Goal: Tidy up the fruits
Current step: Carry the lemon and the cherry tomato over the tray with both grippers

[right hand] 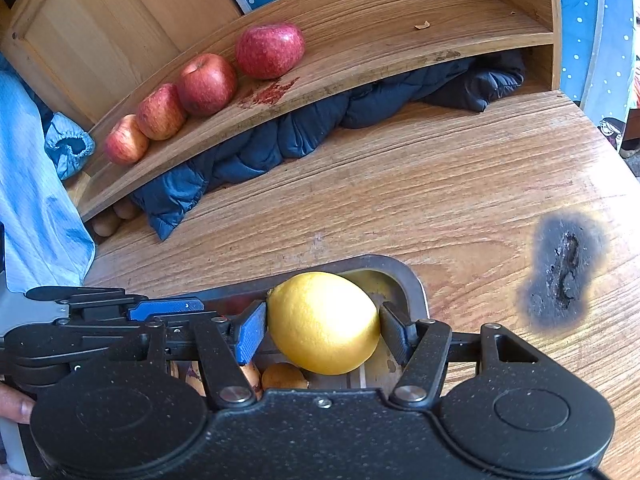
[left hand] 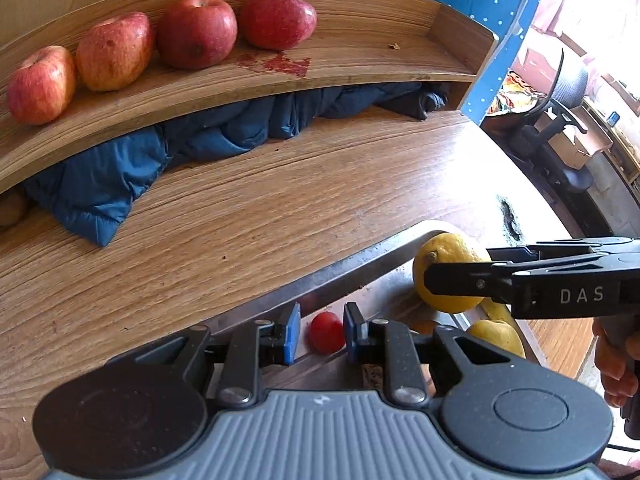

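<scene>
Several red apples (left hand: 196, 32) stand in a row on the wooden shelf (left hand: 360, 60); they also show in the right wrist view (right hand: 206, 84). My right gripper (right hand: 322, 326) is shut on a yellow lemon (right hand: 324, 322) and holds it just above the metal tray (right hand: 416, 284). In the left wrist view the lemon (left hand: 448, 252) sits between the right gripper's fingers (left hand: 452, 280). My left gripper (left hand: 322, 332) is open and empty over the tray (left hand: 360, 264), with a small red fruit (left hand: 326, 332) beyond its pads. More yellow fruit (left hand: 498, 334) lies in the tray.
A blue padded jacket (left hand: 120, 176) is stuffed under the shelf. A burnt black patch (right hand: 564, 268) marks the wooden table right of the tray. A red stain (left hand: 280, 63) is on the shelf. Light blue cloth (right hand: 36, 200) hangs at the left. An office chair (left hand: 560, 128) stands beyond the table.
</scene>
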A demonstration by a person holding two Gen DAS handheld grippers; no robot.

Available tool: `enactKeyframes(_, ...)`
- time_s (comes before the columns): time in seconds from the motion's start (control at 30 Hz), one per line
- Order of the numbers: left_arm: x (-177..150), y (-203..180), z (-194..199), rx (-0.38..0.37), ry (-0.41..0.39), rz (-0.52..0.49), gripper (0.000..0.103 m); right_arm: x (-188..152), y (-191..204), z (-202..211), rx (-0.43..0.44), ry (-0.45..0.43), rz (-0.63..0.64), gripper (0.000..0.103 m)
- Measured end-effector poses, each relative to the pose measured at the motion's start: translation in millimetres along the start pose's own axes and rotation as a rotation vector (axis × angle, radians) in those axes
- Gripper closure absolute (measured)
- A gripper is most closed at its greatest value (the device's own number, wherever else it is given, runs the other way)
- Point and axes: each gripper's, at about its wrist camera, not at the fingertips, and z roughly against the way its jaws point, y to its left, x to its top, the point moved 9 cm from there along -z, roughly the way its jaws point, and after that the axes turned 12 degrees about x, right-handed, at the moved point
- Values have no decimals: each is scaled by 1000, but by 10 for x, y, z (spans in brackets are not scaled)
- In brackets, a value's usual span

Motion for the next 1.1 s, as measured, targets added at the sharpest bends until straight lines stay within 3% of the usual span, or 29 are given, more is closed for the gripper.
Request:
enactKeyframes(0.43, 50, 13, -43, 16, 8, 0, 78, 24, -10, -6, 7, -10, -12, 39)
enactKeyframes(0.8, 77, -24, -67, 14, 18, -21, 72, 38, -9, -7, 15, -25, -25, 38)
enactKeyframes(0.9, 86, -37, -61, 12, 17, -23, 61, 55, -21, -14, 18, -25, -31, 38)
enactKeyframes(0.97, 97, -40, -52, 23, 9, -26, 47, 75, -19, -18, 16, -28, -27, 38)
enactKeyframes(1.03, 98, -38, -52, 32, 9, -28, 47, 88, -16, -12, 12, -33, -20, 37)
enactKeyframes(1.1, 100, -25, -44, 32, 9, -16, 46, 87, -17, 5, 4, -39, -17, 29)
